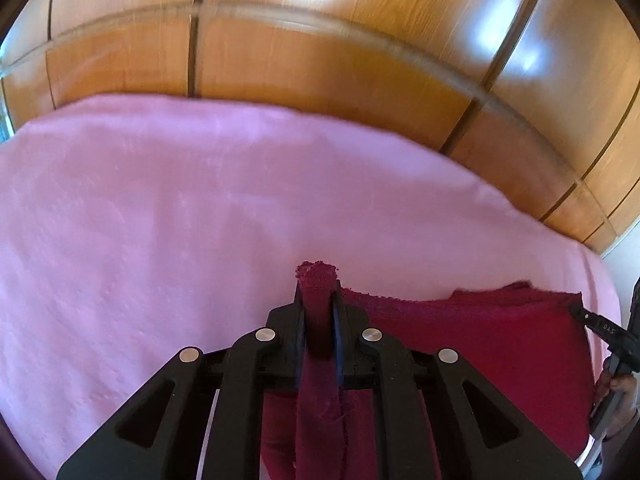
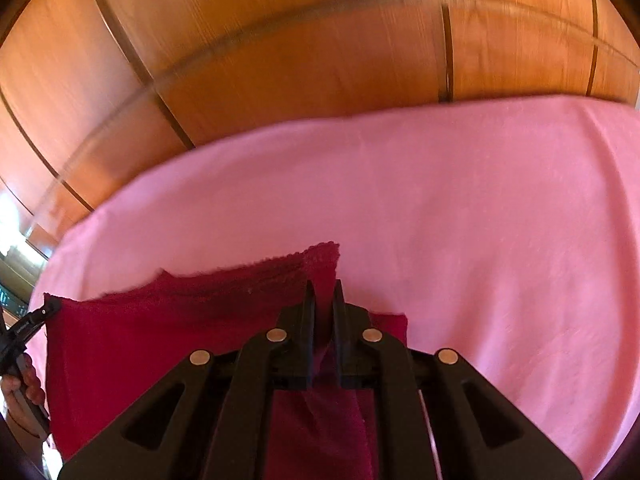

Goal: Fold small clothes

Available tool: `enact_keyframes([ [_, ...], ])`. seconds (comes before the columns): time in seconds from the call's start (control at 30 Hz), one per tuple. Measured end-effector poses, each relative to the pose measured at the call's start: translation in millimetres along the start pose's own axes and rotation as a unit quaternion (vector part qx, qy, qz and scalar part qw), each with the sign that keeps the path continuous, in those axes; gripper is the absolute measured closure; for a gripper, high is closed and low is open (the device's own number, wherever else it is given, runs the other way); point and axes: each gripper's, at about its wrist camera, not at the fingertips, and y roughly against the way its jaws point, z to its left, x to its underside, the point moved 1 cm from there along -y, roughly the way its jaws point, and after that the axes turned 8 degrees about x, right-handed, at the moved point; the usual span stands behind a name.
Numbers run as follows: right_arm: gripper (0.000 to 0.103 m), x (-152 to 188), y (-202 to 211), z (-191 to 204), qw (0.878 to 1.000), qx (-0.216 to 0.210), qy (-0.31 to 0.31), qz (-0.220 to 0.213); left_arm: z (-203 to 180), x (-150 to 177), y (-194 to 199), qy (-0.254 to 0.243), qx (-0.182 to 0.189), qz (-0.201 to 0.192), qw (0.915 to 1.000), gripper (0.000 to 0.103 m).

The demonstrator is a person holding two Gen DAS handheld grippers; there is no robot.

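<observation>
Surface: pink sheet [image 1: 160,208] covering what looks like a bed, mostly smooth, faint creases only. It fills the area left of and ahead of the left hand-held gripper [image 1: 319,292], and ahead of and right of the right hand-held gripper [image 2: 323,292].

Room: glossy wooden panelling [image 1: 320,64] runs along the far edge of the sheet, well ahead of both grippers. Dark vertical seams split it into panels; one curved horizontal band crosses them. Bright light reflections sit on the wood above the left gripper. Both views are motion-blurred, so no finer detail on the wood. A sliver of white wall [image 1: 624,240] shows far right of the left gripper. In the right wrist view, something dark and cluttered sits at the far left edge, too blurred to identify.

Task item: dark red cloth [image 1: 480,340], stretched between the two grippers over the sheet, the rest hanging below and between them.

Left gripper: clenched on a bunched corner of the cloth, a tuft poking out past the tips.

Right gripper: clamped on the opposite corner, the fabric edge rising just ahead and left of the tips. A hand [image 1: 618,392] holds its handle.
</observation>
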Motion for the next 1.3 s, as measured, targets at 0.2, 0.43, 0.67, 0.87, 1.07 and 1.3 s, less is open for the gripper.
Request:
enact_keyframes([
  [0.2,0.059,12.9,37.5,-8.7,0.999,-0.019,0.011,-0.026,24.5,15.5,39.4,0.036,0.042,-0.015,0.9983,0.073],
  [0.43,0.041,70.2,86.3,-23.3,0.997,-0.07,0.011,-0.017,34.3,86.7,108.2,-0.004,0.117,0.011,0.993,0.057],
  [0.67,0.037,136.4,112.8,-41.4,0.996,-0.091,0.001,0.021,22.1,166.9,141.0,-0.035,0.182,0.047,0.9816,0.044],
  [0.87,0.036,161.7,112.1,-39.8,0.996,-0.081,-0.002,0.041,-15.5,192.1,129.6,-0.136,0.168,0.063,0.9744,0.044],
  [1.07,0.072,155.2,103.6,-32.1,0.997,-0.062,0.024,0.048,-23.3,186.9,120.8,-0.188,0.155,0.071,0.9672,0.09],
  [1.3,0.092,141.9,113.7,-35.5,0.998,-0.035,0.043,0.022,-12.7,187.8,135.2,-0.231,0.12,0.082,0.9621,0.097],
])
